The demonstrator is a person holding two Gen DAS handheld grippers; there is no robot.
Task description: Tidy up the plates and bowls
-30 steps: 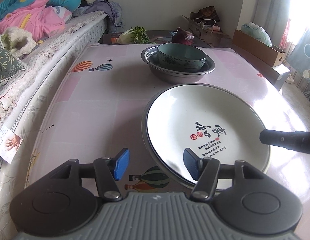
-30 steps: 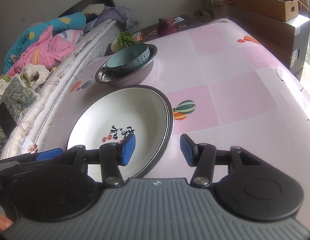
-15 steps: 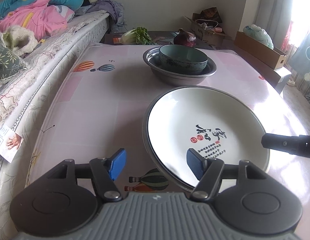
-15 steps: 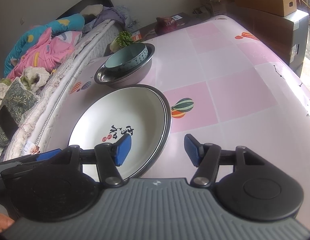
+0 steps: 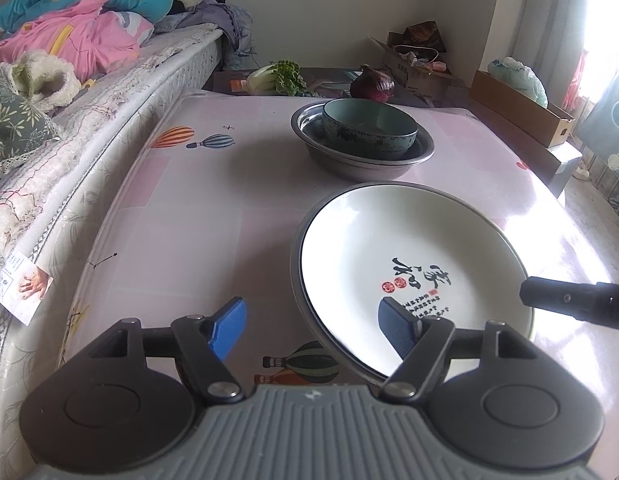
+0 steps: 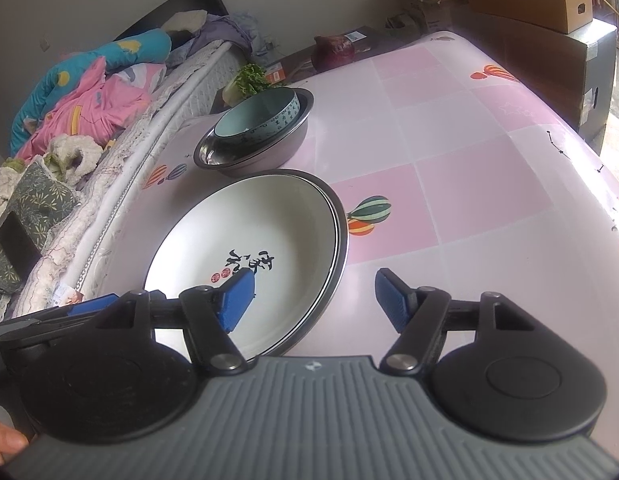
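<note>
Left wrist view, left claw [image 5: 311, 330] opening astride plate [image 5: 393, 248] rim, right claw [image 6: 315, 300] likewise, bare tablecloth [image 5: 181, 220] leftward.

Left gripper [image 5: 311, 330]: grey ribbed body with a small white mark at top centre. Two black rounded housings flank it, each with a circular recess. Black linkage arms are pinned by silver screws. Fingers [image 5: 228, 329] carry blue pads; the right-side pad shows a fine ribbed texture.

Right gripper [image 6: 313, 300]: same build, with grey ribbed body, white mark, black housings, silver screws and blue ribbed pads [image 6: 392, 305].
</note>
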